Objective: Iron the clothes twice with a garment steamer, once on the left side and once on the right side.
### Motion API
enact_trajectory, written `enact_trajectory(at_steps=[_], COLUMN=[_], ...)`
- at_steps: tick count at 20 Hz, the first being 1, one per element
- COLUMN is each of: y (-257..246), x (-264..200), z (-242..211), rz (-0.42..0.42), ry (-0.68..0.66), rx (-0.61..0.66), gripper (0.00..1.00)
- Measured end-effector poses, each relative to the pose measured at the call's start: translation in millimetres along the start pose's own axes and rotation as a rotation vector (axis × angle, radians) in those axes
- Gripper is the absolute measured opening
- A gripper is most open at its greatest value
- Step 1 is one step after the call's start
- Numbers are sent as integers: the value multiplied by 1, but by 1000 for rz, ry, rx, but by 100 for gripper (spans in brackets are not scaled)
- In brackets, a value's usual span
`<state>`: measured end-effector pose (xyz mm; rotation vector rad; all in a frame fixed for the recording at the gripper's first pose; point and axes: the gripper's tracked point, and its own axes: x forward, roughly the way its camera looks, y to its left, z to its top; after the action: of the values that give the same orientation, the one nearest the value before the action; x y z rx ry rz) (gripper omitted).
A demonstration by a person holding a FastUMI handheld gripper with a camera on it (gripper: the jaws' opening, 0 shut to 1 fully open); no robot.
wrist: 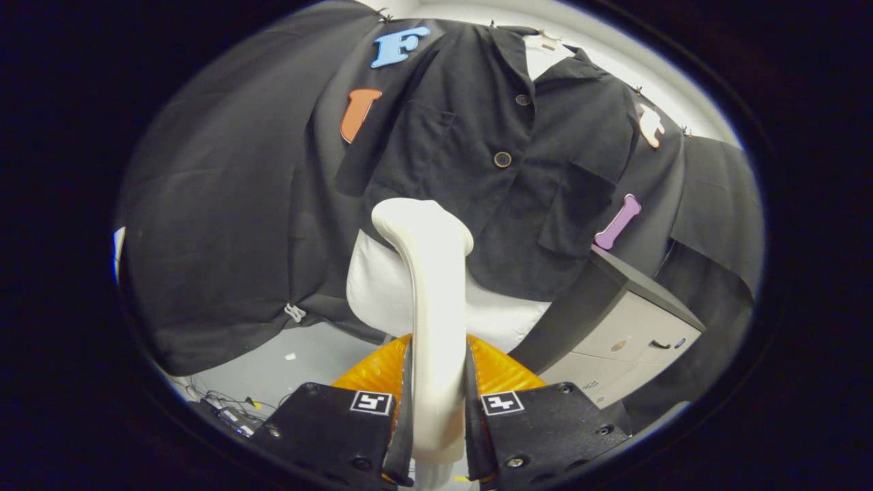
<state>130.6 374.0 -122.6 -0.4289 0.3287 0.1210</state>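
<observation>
My gripper (pixel 436 409) is shut on the handle of a white garment steamer (pixel 430 286), both fingers pressing its sides. The steamer rises from between the fingers and its rounded head (pixel 419 221) sits in front of the lower left part of a black short-sleeved shirt (pixel 505 170). The shirt hangs on a white hanger (pixel 545 48) against the booth wall, buttoned, with a chest pocket (pixel 576 211) on its right side. A white garment (pixel 382 286) shows below the shirt's hem, behind the steamer. Whether the head touches the shirt I cannot tell.
A grey cabinet with a dark top (pixel 627 320) stands to the right, close under the shirt's right hem. An orange ribbed object (pixel 372 372) lies just beyond the fingers. Cables (pixel 232 409) trail on the pale floor (pixel 307 354) at the left.
</observation>
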Motion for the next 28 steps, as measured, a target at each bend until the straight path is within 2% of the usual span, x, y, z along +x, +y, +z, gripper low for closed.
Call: enact_trajectory(at_steps=[2, 4, 11, 15, 28], y=[-19, -26, -67, -93, -249], x=[-29, -39, -62, -64, -96], z=[-7, -9, -13, -19, -71], rz=[-7, -12, -40, -71, -142], ry=[-1, 5, 28, 52, 121], rx=[0, -8, -19, 22, 96], gripper=[34, 34, 34, 34, 34])
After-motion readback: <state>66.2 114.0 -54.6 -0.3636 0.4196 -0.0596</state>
